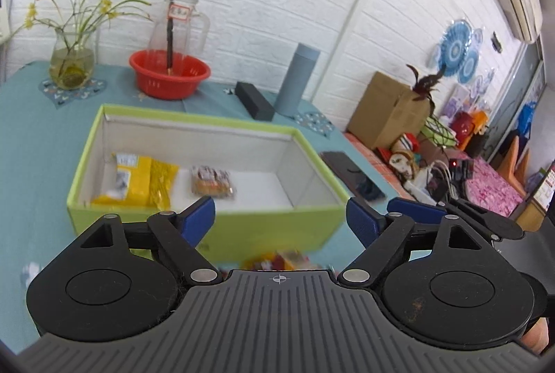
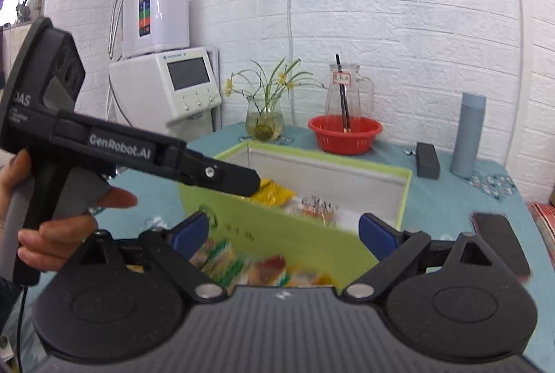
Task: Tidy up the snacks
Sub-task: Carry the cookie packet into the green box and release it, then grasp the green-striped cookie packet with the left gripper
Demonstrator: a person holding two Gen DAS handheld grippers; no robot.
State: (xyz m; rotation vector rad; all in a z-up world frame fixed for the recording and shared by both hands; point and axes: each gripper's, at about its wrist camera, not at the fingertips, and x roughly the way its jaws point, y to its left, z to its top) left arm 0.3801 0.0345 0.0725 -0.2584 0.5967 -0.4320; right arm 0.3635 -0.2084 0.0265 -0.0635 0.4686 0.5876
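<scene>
Looking ahead, I see both my left gripper point(image 1: 281, 220) and right gripper point(image 2: 284, 231) spread wide and empty. Inside the lime-green box point(image 1: 204, 234) on the teal table point(image 1: 34, 137) lie a yellow packet point(image 1: 135, 179) and a clear-wrapped brown snack point(image 1: 212, 184); blurred colourful snacks point(image 2: 249, 265) sit before it.

snack packets point(image 1: 211, 182) in box point(image 1: 194, 125), basket point(image 1: 169, 75) behind

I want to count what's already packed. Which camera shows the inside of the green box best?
The left wrist view: it looks down into the green box, showing the yellow packet and the wrapped snack. In the right wrist view the near wall and the left gripper hide most of the contents.
</scene>
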